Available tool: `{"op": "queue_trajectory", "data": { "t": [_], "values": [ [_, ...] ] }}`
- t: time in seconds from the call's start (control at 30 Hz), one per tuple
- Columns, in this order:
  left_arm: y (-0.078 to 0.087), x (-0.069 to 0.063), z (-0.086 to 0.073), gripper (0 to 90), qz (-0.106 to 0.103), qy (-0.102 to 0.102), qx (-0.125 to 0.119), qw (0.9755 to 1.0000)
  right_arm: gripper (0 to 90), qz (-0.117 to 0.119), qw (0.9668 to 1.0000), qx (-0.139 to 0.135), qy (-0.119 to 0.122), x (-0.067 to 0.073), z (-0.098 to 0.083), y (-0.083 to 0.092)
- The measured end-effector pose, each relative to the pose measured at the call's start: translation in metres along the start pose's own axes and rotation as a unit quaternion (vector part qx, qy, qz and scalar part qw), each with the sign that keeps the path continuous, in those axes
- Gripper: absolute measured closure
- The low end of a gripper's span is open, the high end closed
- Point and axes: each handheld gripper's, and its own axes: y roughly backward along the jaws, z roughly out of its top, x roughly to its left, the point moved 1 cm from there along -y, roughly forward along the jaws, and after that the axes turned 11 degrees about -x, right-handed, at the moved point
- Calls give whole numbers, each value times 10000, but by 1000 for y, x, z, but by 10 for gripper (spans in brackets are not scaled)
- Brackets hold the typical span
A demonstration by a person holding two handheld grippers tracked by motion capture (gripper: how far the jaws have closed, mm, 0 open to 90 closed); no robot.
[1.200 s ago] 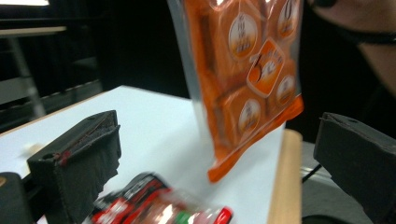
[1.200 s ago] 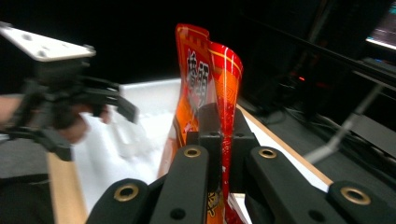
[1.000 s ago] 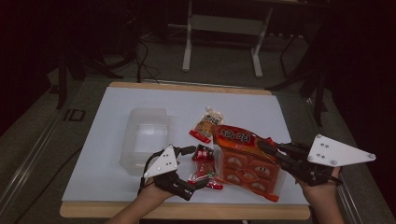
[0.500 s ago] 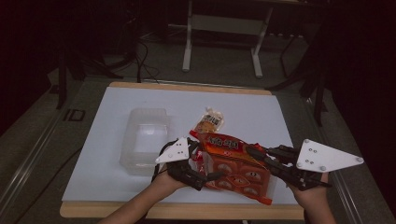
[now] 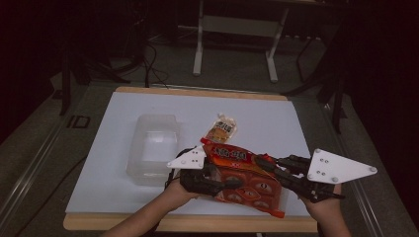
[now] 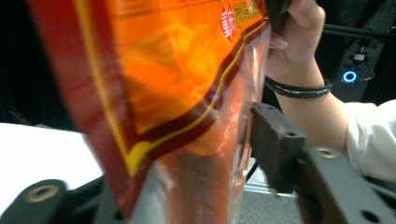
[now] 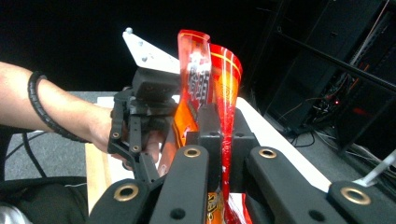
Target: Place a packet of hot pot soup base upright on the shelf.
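While both tongs pinch it, orange bag (image 5: 245, 178) spans between them.

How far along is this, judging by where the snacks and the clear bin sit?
Done: nothing is in the clear bin. In hand: both the left gripper and right gripper hold the big orange bag. Left: probably binning it and the small packet lying on the table.
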Motion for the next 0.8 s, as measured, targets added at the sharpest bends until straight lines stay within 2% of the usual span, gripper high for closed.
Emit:
{"op": "queue_trajectory", "data": {
  "t": [0.13,0.2,0.3,0.37,0.6,0.8],
  "values": [
    [0,-2,-1,703,1,19,118,9999,882,-10,10000,13,-70,-4,-4,0],
    [-1,-1,0,708,38,156,250,9996,881,-18,9999,37,-126,-6,-8,0],
    [-1,-3,1,712,69,135,302,9994,878,37,9998,0,-219,-9,-12,1],
    [0,-3,2,713,57,163,342,9993,876,19,9998,5,-192,-10,-13,1],
    [3,-6,13,714,256,31,407,9988,861,-11,9998,-54,-168,-11,-11,2],
    [6,-11,23,714,452,-108,360,9983,818,-180,9997,-115,-80,-11,-7,2]
  ]
}}
